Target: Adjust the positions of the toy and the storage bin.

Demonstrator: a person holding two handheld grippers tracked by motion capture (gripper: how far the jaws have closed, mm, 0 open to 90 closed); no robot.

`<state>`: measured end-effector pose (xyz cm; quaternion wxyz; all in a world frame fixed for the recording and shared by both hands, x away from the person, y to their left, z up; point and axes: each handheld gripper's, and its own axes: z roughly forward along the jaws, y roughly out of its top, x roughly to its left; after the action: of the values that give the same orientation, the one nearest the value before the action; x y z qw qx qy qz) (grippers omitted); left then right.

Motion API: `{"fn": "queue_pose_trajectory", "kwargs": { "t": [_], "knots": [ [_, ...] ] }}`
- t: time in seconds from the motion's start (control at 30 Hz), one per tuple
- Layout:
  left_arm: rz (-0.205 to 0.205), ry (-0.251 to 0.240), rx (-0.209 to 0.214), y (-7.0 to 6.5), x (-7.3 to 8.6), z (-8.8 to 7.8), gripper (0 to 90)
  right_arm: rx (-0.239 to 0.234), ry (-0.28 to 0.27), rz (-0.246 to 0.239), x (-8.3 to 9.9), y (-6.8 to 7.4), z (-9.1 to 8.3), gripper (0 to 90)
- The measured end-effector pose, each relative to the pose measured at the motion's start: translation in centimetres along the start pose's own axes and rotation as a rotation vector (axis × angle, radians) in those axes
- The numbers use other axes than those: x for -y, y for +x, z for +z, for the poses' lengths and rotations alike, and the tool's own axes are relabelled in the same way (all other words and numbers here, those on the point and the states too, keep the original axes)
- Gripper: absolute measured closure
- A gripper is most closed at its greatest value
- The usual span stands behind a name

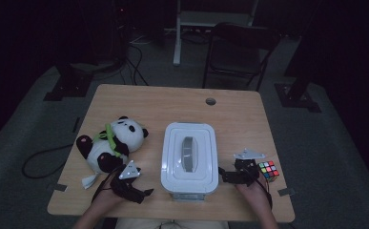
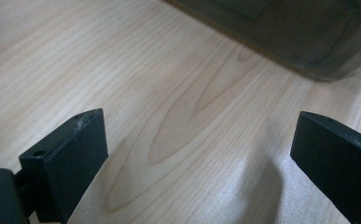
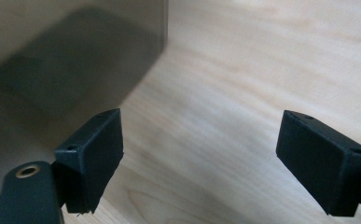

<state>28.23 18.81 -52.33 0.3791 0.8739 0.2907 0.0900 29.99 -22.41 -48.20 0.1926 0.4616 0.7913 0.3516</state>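
I have the white lidded box [image 1: 190, 157] between my two grippers near the front edge of the surface [image 1: 172, 102]: the left gripper [image 1: 144, 193] sits just beside its front left corner and the right gripper [image 1: 226, 175] just beside its right side, both with jaws spread wide and holding nothing, bare wood between them. The plush panda [image 1: 109, 145] lies close behind my left gripper and the colour cube [image 1: 268, 170] close by my right, while the far half of the surface is open. The box's long axis runs front to back, and the grey handle [image 1: 189, 153] on its lid follows it.
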Motion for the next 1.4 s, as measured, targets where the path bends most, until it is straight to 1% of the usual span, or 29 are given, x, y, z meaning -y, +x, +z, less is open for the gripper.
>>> {"fn": "queue_pose_trajectory", "kwargs": {
  "t": [0.03,0.07,0.1,0.17,0.23,0.27,0.33,0.37,0.4,0.43,0.5,0.53,0.6,0.63,0.7,0.8,0.83,0.93,1.03,1.17,1.3,1.37,1.4],
  "knots": [
    [0.000,0.000,0.000,0.0,0.0,0.0,4.5,0.000,0.000,0.000,0.0,0.0,0.0,14.6],
    [-0.001,-0.003,0.002,0.0,0.0,0.0,4.5,0.016,-0.014,0.000,-0.3,0.0,-0.5,14.6],
    [-0.001,-0.005,-0.003,0.0,0.0,0.0,4.5,0.019,-0.041,0.005,-0.8,-0.2,-1.3,14.6],
    [-0.007,0.010,0.000,0.1,0.0,0.0,4.5,0.027,-0.068,0.010,-1.4,-0.3,-2.2,14.6],
    [-0.008,0.011,-0.007,0.1,0.0,0.1,4.5,0.018,-0.093,0.017,-2.0,-0.5,-3.1,14.6],
    [-0.002,0.013,-0.007,0.1,0.0,0.1,4.5,0.023,-0.117,0.018,-2.3,-0.5,-3.8,14.6],
    [-0.001,0.013,-0.010,0.0,0.0,0.1,4.5,0.021,-0.142,0.019,-2.9,-0.5,-4.7,14.5],
    [-0.003,0.012,-0.011,0.0,0.0,0.1,4.5,0.029,-0.163,0.027,-3.2,-0.5,-5.1,14.6],
    [-0.005,0.012,-0.016,0.0,0.0,0.1,4.5,0.021,-0.176,0.033,-3.4,-0.5,-5.4,14.5],
    [-0.001,0.015,-0.018,0.0,0.0,0.1,4.5,-0.006,-0.185,0.038,-3.8,-0.4,-5.8,14.5],
    [0.006,0.019,-0.024,-0.1,-0.1,0.1,4.5,-0.028,-0.213,0.041,-4.3,-0.1,-6.5,14.5],
    [0.007,0.020,-0.028,-0.1,-0.1,0.2,4.5,-0.048,-0.220,0.037,-4.5,0.2,-6.7,14.1],
    [0.013,0.025,-0.029,-0.1,-0.1,0.2,4.5,-0.056,-0.234,0.025,-4.9,0.7,-7.0,13.1],
    [0.013,0.025,-0.028,-0.1,-0.1,0.2,4.5,-0.076,-0.240,0.017,-5.2,1.1,-7.1,13.1],
    [0.005,0.020,-0.021,0.0,-0.1,0.1,4.5,-0.084,-0.251,0.010,-5.6,1.7,-7.3,13.2],
    [0.017,0.026,-0.037,-0.3,-0.1,0.3,4.5,-0.150,-0.259,-0.003,-6.2,2.7,-7.3,13.2],
    [0.027,0.033,-0.043,-0.3,-0.1,0.3,4.5,-0.173,-0.254,-0.015,-6.4,3.2,-7.2,13.2],
    [0.028,0.033,-0.043,-0.3,-0.1,0.3,4.5,-0.212,-0.250,-0.047,-7.1,4.5,-6.8,13.2],
    [0.022,0.030,-0.039,-0.3,-0.1,0.3,4.5,-0.241,-0.243,-0.071,-7.6,5.9,-6.1,13.8],
    [0.036,0.037,-0.051,-0.4,-0.1,0.3,4.5,-0.276,-0.215,-0.109,-8.0,7.4,-5.0,13.8],
    [0.044,0.041,-0.060,-0.5,-0.1,0.4,4.5,-0.308,-0.195,-0.125,-8.3,8.2,-4.2,13.8],
    [0.043,0.041,-0.058,-0.5,-0.1,0.4,4.5,-0.315,-0.187,-0.134,-8.3,8.5,-3.9,14.6],
    [0.044,0.042,-0.060,-0.5,-0.1,0.4,4.5,-0.318,-0.180,-0.147,-8.3,8.8,-3.8,15.5]
  ]
}}
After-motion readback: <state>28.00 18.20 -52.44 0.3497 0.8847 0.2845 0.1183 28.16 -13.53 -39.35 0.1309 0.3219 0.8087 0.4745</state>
